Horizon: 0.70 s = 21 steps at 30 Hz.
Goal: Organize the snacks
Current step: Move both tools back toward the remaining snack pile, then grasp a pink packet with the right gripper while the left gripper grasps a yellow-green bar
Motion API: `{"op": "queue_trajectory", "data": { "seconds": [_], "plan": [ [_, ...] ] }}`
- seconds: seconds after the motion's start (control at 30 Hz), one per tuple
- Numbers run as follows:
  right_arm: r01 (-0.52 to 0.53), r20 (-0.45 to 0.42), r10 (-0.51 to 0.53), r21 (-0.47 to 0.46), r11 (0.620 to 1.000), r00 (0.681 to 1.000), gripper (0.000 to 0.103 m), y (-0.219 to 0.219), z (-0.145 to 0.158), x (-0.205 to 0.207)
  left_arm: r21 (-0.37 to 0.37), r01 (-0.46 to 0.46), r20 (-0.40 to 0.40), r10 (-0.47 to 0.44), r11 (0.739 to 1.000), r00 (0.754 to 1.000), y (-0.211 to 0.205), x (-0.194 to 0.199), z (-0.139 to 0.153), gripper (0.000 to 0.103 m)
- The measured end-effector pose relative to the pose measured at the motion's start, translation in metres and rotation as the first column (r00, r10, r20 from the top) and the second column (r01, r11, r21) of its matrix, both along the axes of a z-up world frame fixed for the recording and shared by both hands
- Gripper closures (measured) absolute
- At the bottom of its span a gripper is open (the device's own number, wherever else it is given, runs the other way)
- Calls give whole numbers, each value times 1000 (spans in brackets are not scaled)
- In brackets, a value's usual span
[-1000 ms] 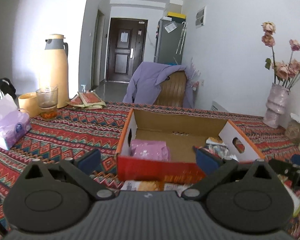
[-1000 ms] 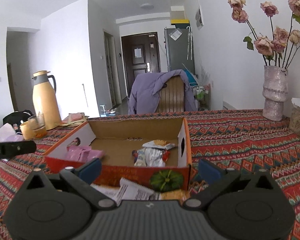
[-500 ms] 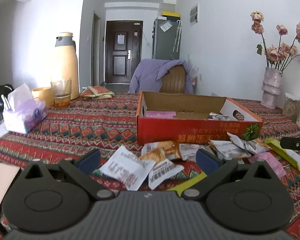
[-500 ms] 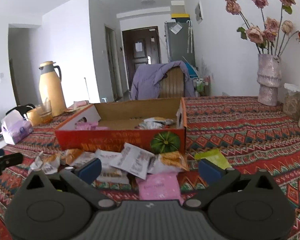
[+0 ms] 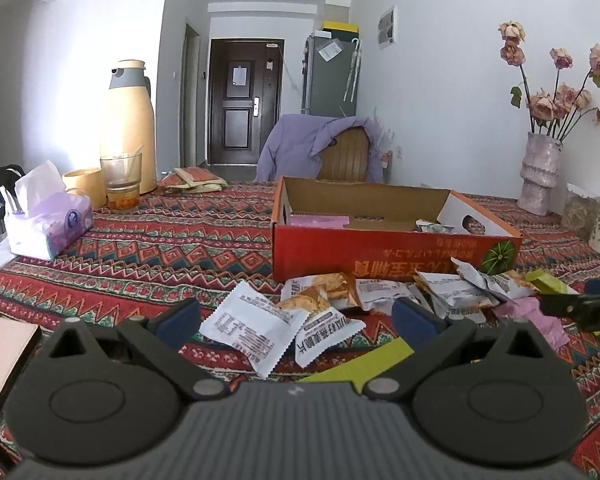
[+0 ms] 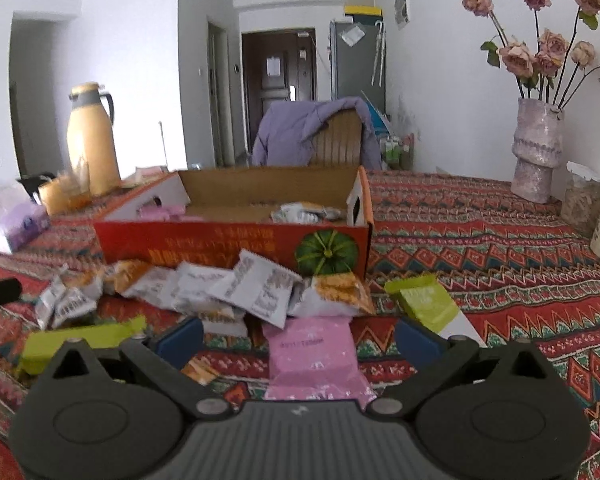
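Both tools gape wide and empty: the left tool (image 5: 296, 314) over a white packet (image 5: 249, 330); the right tool (image 6: 296, 330) over a pink packet (image 6: 314, 354) lying lengthwise toward the red box (image 6: 228, 240).

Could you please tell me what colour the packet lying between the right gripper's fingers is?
Pink; the packet shows best in the right wrist view.

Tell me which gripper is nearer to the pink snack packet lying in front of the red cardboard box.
Right. The right gripper hovers directly over the pink snack packet; the left gripper is off to its left, over white packets.
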State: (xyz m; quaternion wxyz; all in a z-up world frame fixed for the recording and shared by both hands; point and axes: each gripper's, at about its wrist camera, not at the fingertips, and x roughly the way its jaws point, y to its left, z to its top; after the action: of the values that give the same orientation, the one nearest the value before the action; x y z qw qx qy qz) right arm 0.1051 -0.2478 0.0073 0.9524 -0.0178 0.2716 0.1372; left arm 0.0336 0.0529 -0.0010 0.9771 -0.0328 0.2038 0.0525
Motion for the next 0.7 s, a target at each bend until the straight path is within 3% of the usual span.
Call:
{"op": "queue_trajectory", "data": {
  "seconds": [0.1,0.33,0.43,0.7],
  "plan": [
    [17,-40,-19,-38,999,999,13,3,-9,10,-4,4,-10,-4,1000,1000,0,1,-2,0],
    [40,-121,-47,-58,998,992,20,9,-28,31,-3,9,-17,-9,1000,1000,-3,1,-4,0],
    [44,-145,-53,-65,997,988,29,12,-35,39,-6,15,-24,-15,1000,1000,-4,3,-5,0],
    [25,-119,-30,-46,999,992,42,12,-38,34,-22,27,-42,-28,999,999,-5,5,-9,0]
  ]
}}
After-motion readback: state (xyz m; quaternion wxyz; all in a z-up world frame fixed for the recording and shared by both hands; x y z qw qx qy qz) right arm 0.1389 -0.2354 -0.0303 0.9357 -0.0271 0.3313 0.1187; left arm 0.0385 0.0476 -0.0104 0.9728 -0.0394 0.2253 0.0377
